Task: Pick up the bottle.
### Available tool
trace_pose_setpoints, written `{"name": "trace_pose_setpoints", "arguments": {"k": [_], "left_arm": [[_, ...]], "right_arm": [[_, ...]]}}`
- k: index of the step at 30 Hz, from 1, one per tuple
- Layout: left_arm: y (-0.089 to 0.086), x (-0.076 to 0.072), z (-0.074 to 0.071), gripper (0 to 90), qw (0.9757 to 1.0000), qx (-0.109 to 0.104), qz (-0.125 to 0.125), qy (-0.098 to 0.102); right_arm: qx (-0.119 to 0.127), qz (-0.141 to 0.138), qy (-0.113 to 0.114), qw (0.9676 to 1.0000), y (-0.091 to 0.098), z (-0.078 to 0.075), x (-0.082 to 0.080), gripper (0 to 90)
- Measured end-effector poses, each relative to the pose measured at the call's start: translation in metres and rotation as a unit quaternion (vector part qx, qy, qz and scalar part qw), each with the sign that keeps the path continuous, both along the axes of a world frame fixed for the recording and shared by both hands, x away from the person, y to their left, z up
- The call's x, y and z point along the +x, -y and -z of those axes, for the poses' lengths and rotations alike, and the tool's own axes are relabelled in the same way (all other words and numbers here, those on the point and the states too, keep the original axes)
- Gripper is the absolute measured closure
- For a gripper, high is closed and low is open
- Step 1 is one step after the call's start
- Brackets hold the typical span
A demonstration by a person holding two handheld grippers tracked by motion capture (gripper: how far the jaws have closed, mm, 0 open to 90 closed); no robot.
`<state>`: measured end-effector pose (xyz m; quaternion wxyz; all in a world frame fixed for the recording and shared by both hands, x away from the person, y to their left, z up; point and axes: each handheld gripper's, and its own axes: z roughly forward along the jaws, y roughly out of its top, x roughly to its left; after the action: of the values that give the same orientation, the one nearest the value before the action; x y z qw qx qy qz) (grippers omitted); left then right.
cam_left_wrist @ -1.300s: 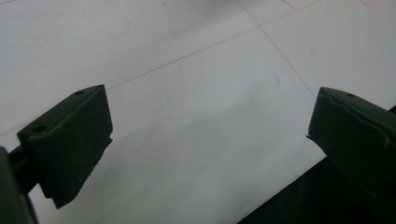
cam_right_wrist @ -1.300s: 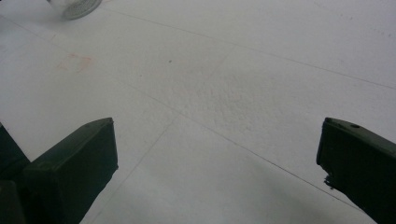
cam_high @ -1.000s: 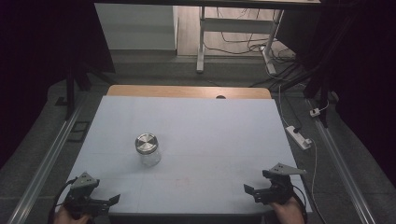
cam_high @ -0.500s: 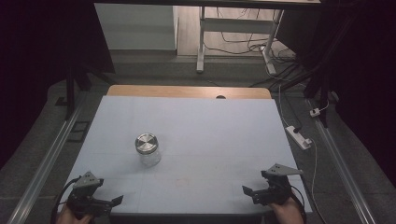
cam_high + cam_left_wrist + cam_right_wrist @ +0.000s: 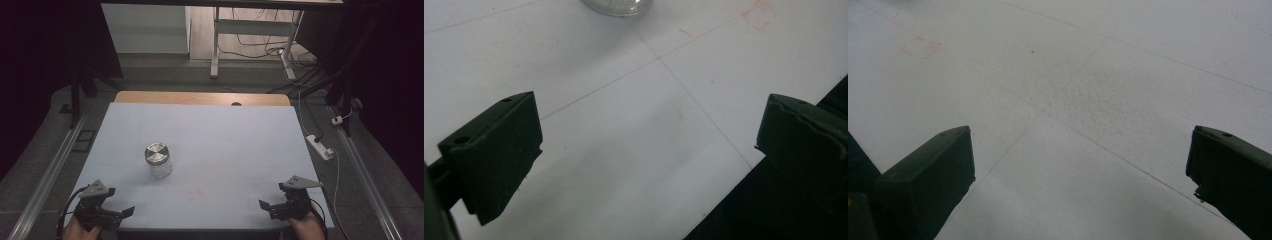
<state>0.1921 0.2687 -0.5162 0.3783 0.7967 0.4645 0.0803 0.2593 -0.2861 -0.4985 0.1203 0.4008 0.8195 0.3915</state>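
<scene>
A clear glass jar (image 5: 158, 161) with a shiny metal lid stands upright on the pale blue table mat (image 5: 225, 140), left of centre. My left gripper (image 5: 120, 204) rests at the near left corner, well short of the jar, its jaws wide apart and empty. In the left gripper view the jar's base (image 5: 616, 5) shows at the top edge, beyond the open left gripper (image 5: 644, 145). At the near right corner my right gripper (image 5: 272, 198) is open and holds nothing. The right gripper view has bare mat between the jaws of the right gripper (image 5: 1078, 170).
Faint red marks (image 5: 196, 194) lie on the mat near the front middle. A wooden table edge (image 5: 200, 98) runs along the back. On the floor to the right lies a white power strip (image 5: 319, 147); a metal rail (image 5: 50, 170) runs along the left.
Both grippers have shifted only slightly at the near edge. The jar has not moved.
</scene>
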Motion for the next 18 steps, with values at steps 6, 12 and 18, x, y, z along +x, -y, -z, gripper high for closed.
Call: {"name": "trace_pose_setpoints", "arguments": {"k": [6, 12, 18], "left_arm": [[0.003, 0.011, 0.000, 0.0, 0.9994, -0.011, 0.031, 0.013], [0.005, 0.021, 0.003, 0.0, 0.9992, -0.001, 0.033, 0.020], [0.011, 0.029, 0.003, 0.0, 0.9989, 0.008, 0.028, 0.037]], "right_arm": [[0.001, -0.003, 0.000, 1.0000, 0.000, 0.000, 0.000, 0.0], [0.001, -0.003, -0.002, 1.0000, 0.000, 0.000, 0.000, 0.0], [0.001, -0.004, -0.003, 1.0000, 0.000, 0.000, 0.001, 0.0]]}}
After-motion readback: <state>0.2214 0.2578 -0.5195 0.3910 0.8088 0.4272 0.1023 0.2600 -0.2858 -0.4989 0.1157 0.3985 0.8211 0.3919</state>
